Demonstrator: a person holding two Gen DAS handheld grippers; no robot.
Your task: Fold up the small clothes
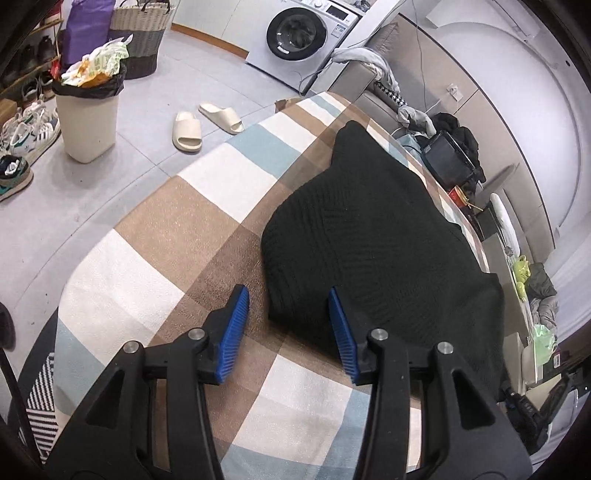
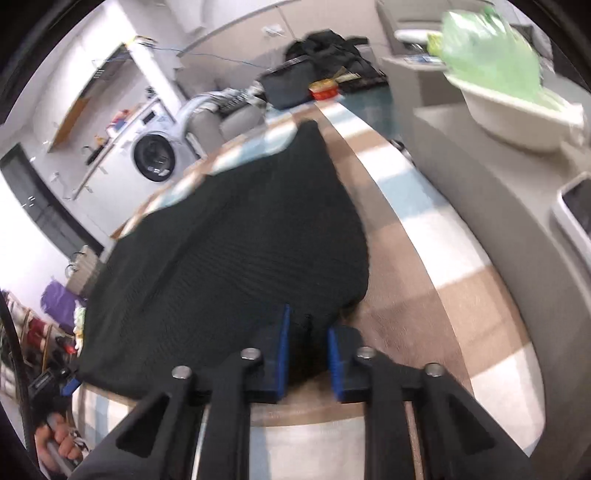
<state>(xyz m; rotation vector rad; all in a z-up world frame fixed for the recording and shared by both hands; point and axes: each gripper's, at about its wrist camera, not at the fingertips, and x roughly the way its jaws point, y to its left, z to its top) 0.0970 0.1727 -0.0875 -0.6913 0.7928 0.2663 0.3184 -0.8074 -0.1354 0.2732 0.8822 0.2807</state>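
A black knit garment [image 1: 369, 229] lies folded flat on the checked cloth [image 1: 177, 236] that covers the table. My left gripper [image 1: 290, 295] is open, its blue pads [image 1: 236, 325] on either side of the garment's near left corner, just above the cloth. In the right wrist view the same garment [image 2: 240, 240] fills the middle. My right gripper [image 2: 306, 325] is partly closed around the garment's near edge, with black fabric between its blue pads [image 2: 283, 350]; the frame is blurred and a gap remains.
A bin [image 1: 88, 110] full of rubbish, slippers [image 1: 188, 129], shoes and a washing machine [image 1: 303, 33] stand on the floor beyond the table. A grey sofa [image 2: 498, 221] with a white basin [image 2: 517, 122] and a green bag runs along the right.
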